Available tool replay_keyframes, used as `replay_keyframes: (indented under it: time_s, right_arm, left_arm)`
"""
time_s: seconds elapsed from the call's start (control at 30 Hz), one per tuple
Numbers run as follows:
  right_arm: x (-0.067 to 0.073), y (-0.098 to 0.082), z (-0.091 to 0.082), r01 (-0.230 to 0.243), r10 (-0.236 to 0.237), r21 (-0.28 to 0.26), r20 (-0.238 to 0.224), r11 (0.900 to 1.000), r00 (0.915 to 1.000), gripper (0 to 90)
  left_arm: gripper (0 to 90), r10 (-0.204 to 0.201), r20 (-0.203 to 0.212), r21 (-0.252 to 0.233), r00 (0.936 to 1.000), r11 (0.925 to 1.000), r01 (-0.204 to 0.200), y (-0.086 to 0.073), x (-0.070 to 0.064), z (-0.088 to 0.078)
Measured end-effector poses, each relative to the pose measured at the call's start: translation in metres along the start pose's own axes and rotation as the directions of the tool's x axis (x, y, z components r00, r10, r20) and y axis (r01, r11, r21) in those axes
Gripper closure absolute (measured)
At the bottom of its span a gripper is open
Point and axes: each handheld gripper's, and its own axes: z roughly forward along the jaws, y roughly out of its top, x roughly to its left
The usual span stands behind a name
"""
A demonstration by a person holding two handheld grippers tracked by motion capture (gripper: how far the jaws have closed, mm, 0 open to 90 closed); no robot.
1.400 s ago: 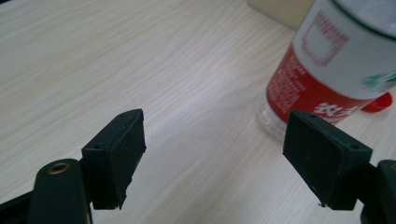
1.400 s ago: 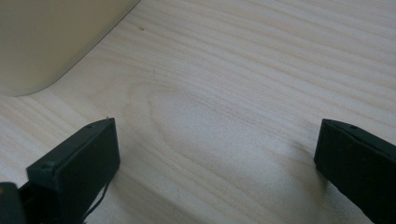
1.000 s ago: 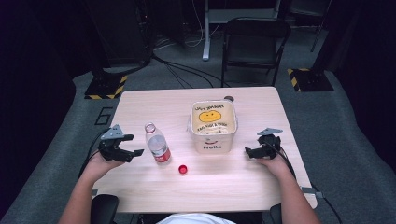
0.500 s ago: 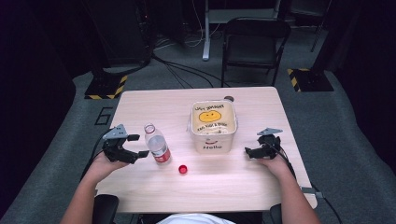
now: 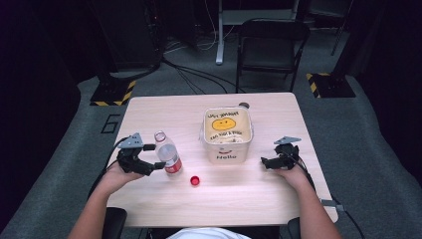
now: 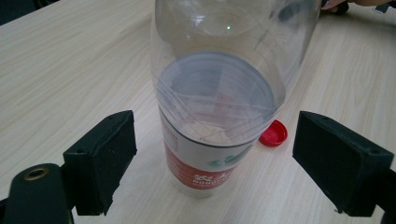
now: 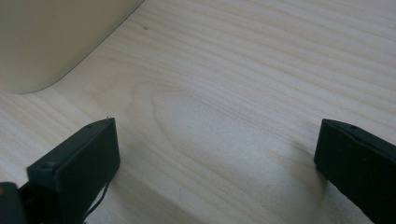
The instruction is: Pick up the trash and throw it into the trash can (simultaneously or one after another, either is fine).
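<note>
Left gripper [image 5: 155, 165] is sliding up to the bottle [image 5: 168, 157], fingers just widening.
Bottle is standing upright, mouth upward, between spread, untouching fingers [image 6: 100, 161]; right gripper [image 5: 265, 162] fingers are gaping over bare table [image 5: 259, 196].

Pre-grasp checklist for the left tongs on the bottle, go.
1. Bottle upright on the table: ok.
2. Bottle between the jaws of the left tongs, which have just been opening: ok.
3. Pads pressing the bottle: not ok, gaps on both sides.
4. Red cap off, lying apart from the bottle: ok.
5. Right tongs open, nothing between the jaws: ok.
6. Bottle empty: cannot tell.
</note>
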Motion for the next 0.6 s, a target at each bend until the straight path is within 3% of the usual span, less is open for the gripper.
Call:
replay_keyframes:
  time_s: [0.2,0.27,0.6]
  right_arm:
    - [0.000,0.000,0.000,0.000,0.000,0.000,0.000,1.000,1.0000,0.0]
    - [0.000,0.000,0.000,0.000,0.000,0.000,0.000,1.000,1.0000,0.0]
    - [0.000,0.000,0.000,0.000,0.000,0.000,0.000,1.000,1.0000,0.0]
  left_arm:
    - [13.0,0.000,0.001,-0.011,1.0000,0.9999,0.000,0.002,0.000,0.003]
    - [13.0,-0.008,0.003,-0.038,1.0000,0.9992,0.008,0.005,0.001,0.003]
    - [13.8,-0.004,0.016,-0.039,0.9999,0.9992,0.005,0.012,0.000,0.010]
